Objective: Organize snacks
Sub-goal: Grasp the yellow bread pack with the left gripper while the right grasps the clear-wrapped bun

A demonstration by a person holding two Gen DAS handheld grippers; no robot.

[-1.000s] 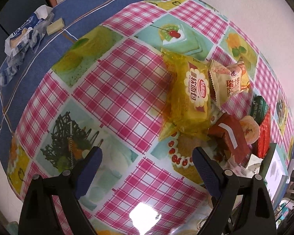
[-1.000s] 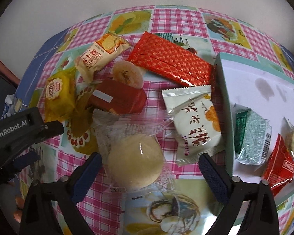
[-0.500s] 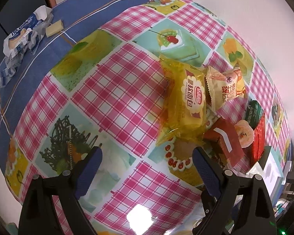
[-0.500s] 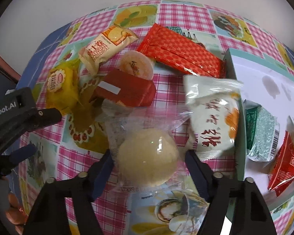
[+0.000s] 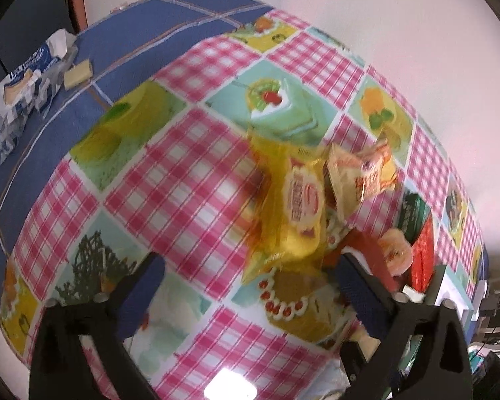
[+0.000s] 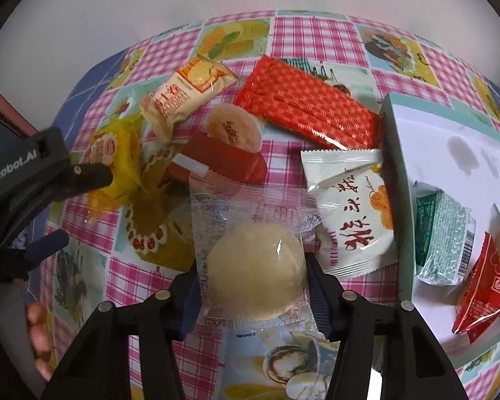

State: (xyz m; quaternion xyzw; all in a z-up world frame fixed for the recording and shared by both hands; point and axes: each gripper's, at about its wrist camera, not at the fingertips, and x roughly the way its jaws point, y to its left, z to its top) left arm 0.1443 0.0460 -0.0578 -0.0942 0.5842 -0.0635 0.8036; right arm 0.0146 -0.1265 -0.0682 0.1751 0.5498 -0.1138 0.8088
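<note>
the right gripper (image 6: 251, 275) is seen closing on the round pale-yellow pastry in a clear plastic wrapper (image 6: 253, 273); the bun sits squarely between the jaws, with both pads at or against its sides, so a grip is judged made or nearly made. the pastry lies on the pink-checked picture tablecloth (image 6: 316, 36), directly ahead of and under the right claw, its wrapper's long axis running away from the camera along the fingers, while the bun itself is round with no preferred axis. the white shallow box with a teal rim (image 6: 395, 180) is found to the right of the pastry, near but apart, with the white pouch with red chinese characters (image 6: 350, 220) lying between them and leaning on the box wall. a green foil packet (image 6: 443, 240) and a red foil packet (image 6: 483, 286) are already held inside the box. the coming move is judged a lift and a carry rightward over the white pouch and rim. the left gripper (image 5: 250, 286) is seen opening wide with nothing between its jaws, farther from the pastry, with the yellow translucent bread packet (image 5: 296, 213) ahead of it.
</note>
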